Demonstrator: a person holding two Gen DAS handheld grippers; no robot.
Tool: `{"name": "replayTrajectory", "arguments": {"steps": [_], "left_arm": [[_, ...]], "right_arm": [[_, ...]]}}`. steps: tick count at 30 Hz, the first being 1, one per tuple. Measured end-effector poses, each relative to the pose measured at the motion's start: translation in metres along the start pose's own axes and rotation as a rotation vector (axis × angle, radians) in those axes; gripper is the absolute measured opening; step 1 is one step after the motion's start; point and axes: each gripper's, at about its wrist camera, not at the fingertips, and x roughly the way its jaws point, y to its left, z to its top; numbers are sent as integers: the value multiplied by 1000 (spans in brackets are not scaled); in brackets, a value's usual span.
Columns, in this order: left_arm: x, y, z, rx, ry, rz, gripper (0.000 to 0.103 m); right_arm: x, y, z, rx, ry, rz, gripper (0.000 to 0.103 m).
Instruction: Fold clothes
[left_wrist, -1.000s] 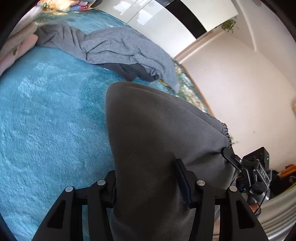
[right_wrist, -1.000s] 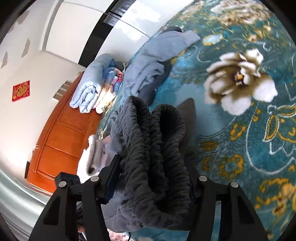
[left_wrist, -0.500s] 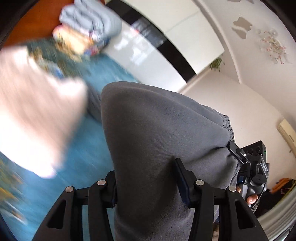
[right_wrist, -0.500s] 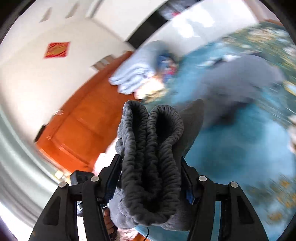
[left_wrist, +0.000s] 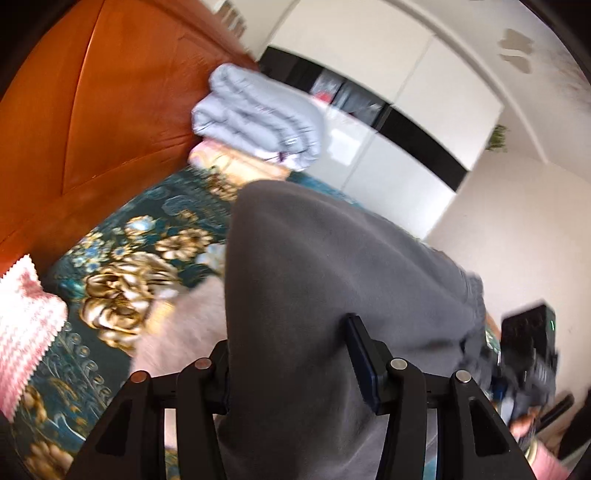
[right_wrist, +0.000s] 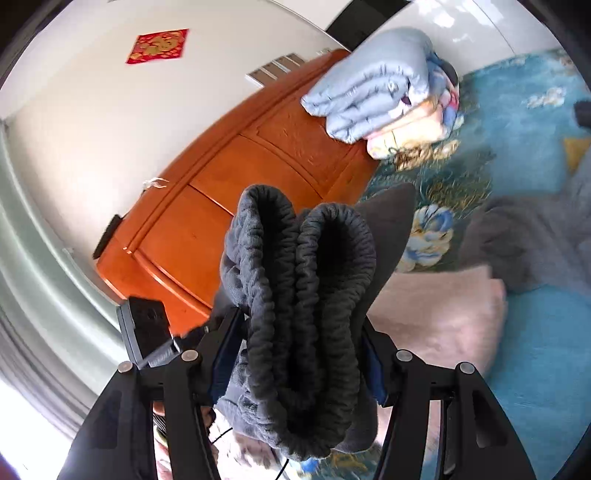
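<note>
We are pinching the dark grey garment (left_wrist: 332, 280) with our left gripper (left_wrist: 291, 373), its jaws pressed onto a broad smooth fold of the cloth that is rising between them and draping back over the fingers; with our right gripper (right_wrist: 299, 354) we are clamping the same garment at its bunched, ribbed elastic band (right_wrist: 303, 280), doubled into two thick rolls that are standing up between the jaws; the garment is hanging in the air between both grippers, above the bed; just below it a folded pale pink garment (right_wrist: 439, 314) is lying on the teal floral bedspread (left_wrist: 147, 236), and beside that a heap of grey clothing (right_wrist: 532, 240) is sitting on the blue plush part of the cover (right_wrist: 546, 350); further out we are seeing a folded light blue quilt (right_wrist: 373, 85) stacked on patterned bedding against the orange wooden headboard (left_wrist: 92, 122); a pink-and-white knitted piece (left_wrist: 26, 325) is showing at the left edge of the left view; beyond are white wardrobe doors (left_wrist: 406, 110) with a black band, and on the wall a red paper decoration (right_wrist: 157, 46)
</note>
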Motion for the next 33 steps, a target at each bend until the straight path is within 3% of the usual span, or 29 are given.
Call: {"name": "replayTrajectory", "arguments": {"steps": [4,8,13,18,22,24,27,30,33], "left_arm": [[42,24,0,-31,35,34,53],[93,37,-22,-72,125,101,53],[75,46,-21,-142,84,94,66],[37,35,-21,-58,17,154,74],[19,15,-30,54,-17,200,75],[17,1,-39,116,-39,200,75],[26,-7,-51,152,-58,201,79],[56,5,-60,118,13,252,79],[74,16,-65,81,40,271,79]], "right_arm": [[33,-17,-22,36,-18,-59,60],[41,-50,-38,82,18,-120,60],[43,-90,-39,176,91,-111,62],[38,-75,-17,16,201,-155,63],[16,-47,-3,-191,105,-321,65],[8,-28,6,-259,33,-310,65],[27,-2,-2,-397,57,-242,65],[58,8,-20,-530,142,-259,65],[83,-23,-23,-442,194,-339,65]]}}
